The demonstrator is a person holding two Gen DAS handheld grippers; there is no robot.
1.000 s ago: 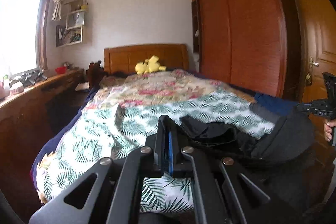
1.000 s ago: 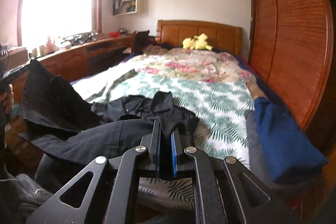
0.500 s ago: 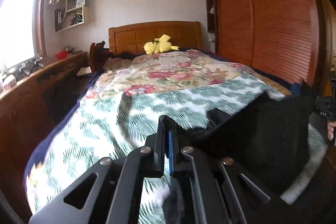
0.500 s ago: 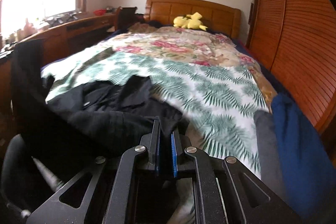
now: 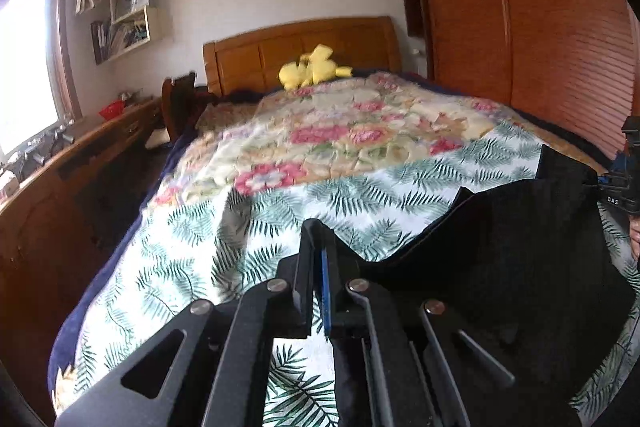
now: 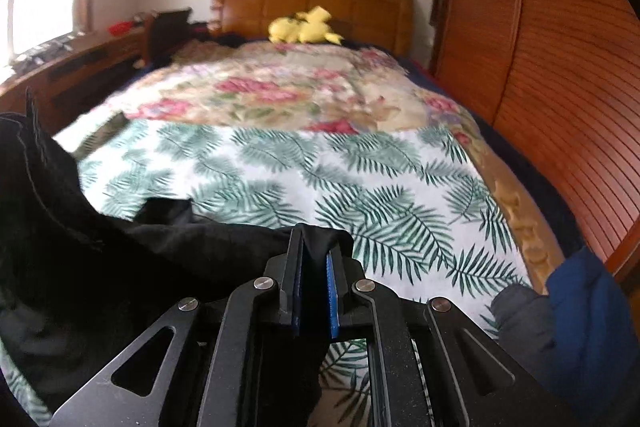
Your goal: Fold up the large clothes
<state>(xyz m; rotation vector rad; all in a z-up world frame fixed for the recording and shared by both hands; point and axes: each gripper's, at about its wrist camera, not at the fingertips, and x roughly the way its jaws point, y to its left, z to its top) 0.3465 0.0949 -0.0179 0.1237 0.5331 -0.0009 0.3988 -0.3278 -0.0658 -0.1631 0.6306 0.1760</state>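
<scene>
Here, both hand-held grippers (image 5: 318, 259) (image 6: 314, 259) clamped on limp black garment (image 5: 520, 259), leaf-print bedspread (image 6: 360, 171) beneath.

Bed w/ palm-leaf sheet (image 5: 224, 247) & floral quilt (image 5: 352, 131); yellow plush (image 5: 312, 71) by headboard (image 5: 300, 47). Wardrobe (image 5: 540, 27) right, shelf (image 5: 128, 23) left, blue cloth (image 6: 588, 327) at bed edge.

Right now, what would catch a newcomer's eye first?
The large black garment stretched over the foot of the bed, pinched by the left gripper and right gripper. Beyond it, the palm-leaf print bedspread, and a yellow plush toy by the wooden headboard.
</scene>
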